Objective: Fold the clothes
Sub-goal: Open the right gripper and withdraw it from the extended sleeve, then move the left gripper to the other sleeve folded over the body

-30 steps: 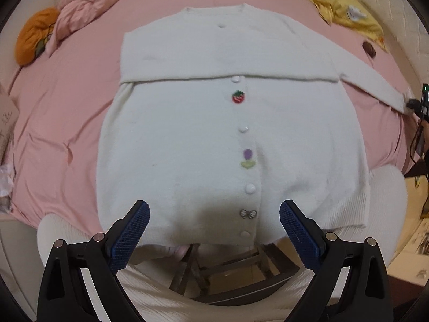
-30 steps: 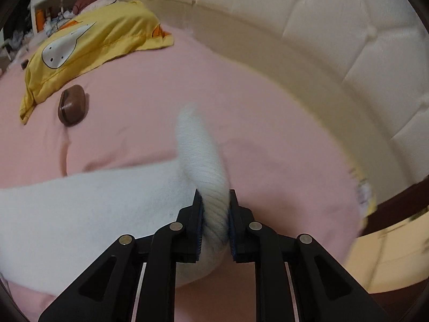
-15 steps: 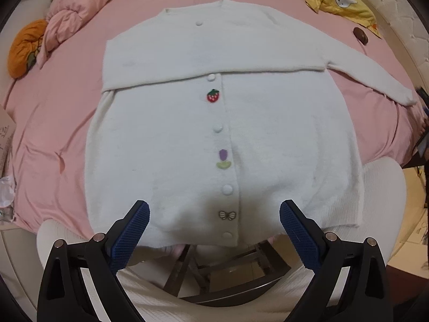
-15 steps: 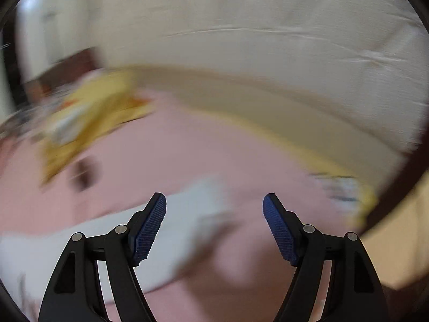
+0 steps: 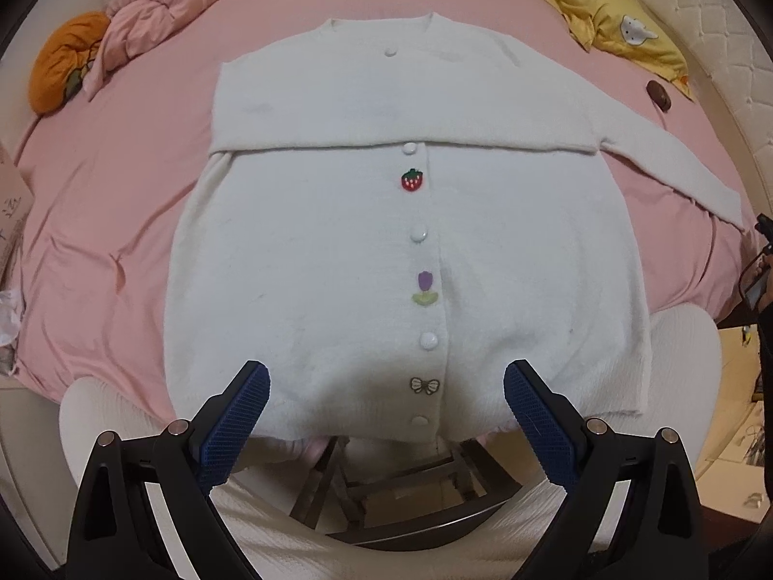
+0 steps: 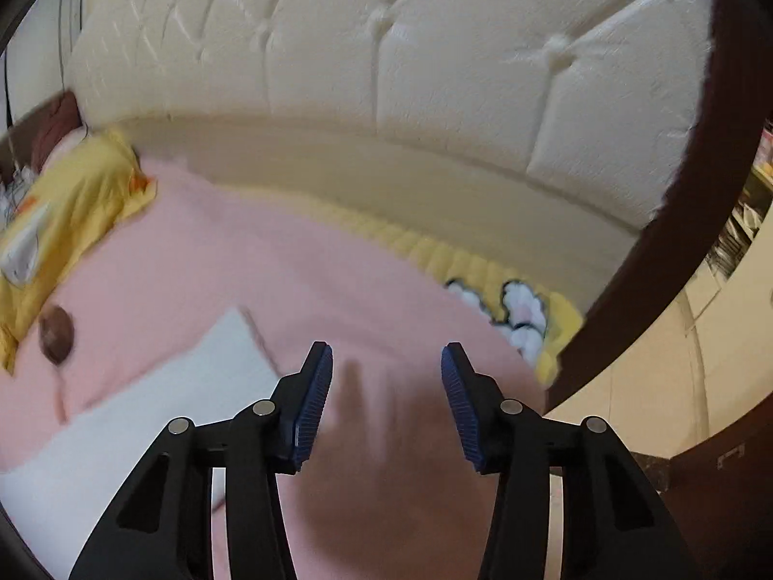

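The white cardigan (image 5: 377, 241) lies flat and face up on the pink bedsheet (image 5: 121, 222), buttoned down the front, its hem hanging just over the near edge of the bed. One sleeve is folded straight across the chest, a neat band running edge to edge above the strawberry patch (image 5: 411, 180). The other sleeve (image 5: 676, 169) stretches out sideways toward the headboard side, its cuff resting on the sheet.

The left gripper (image 5: 386, 406) hangs above the hem, pointing steeply down, jaws spread wide with nothing between them, not touching the knit.

Over on the right, the picture is smeared with motion. The right gripper (image 6: 386, 391) has nothing in it; its jaws have just been narrowing, and now stand partly apart over bare pink sheet. The sleeve cuff (image 6: 227, 362) lies just beside its left finger, clear of the pads.

A yellow pillow (image 5: 613, 24) sits near the padded headboard (image 6: 386, 63), a small brown object (image 5: 658, 94) beside it, and a crumpled pink quilt (image 5: 164, 5) with an orange cushion (image 5: 60, 67) at the far corner.
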